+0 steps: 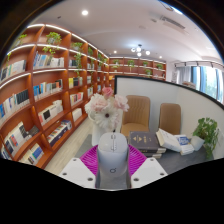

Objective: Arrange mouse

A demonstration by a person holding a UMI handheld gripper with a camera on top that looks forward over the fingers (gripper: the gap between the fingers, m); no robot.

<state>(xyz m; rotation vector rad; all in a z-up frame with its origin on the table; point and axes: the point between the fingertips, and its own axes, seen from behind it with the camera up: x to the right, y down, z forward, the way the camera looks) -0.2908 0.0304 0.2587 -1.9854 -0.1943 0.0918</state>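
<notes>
A pale grey-white mouse (112, 154) stands on end between the two fingers of my gripper (112, 166), its scroll wheel facing the camera. The magenta pads (90, 160) press against its two sides, so the gripper is shut on it and holds it up off any surface. The mouse's lower end is hidden below the fingers. The table top under it does not show.
A vase of pink and white flowers (106, 108) stands just beyond the mouse. Two tan chairs (137, 112) and a table with papers and a laptop (150, 140) lie behind. Bookshelves (40, 90) line the left wall. A green plant (207, 132) stands at the right.
</notes>
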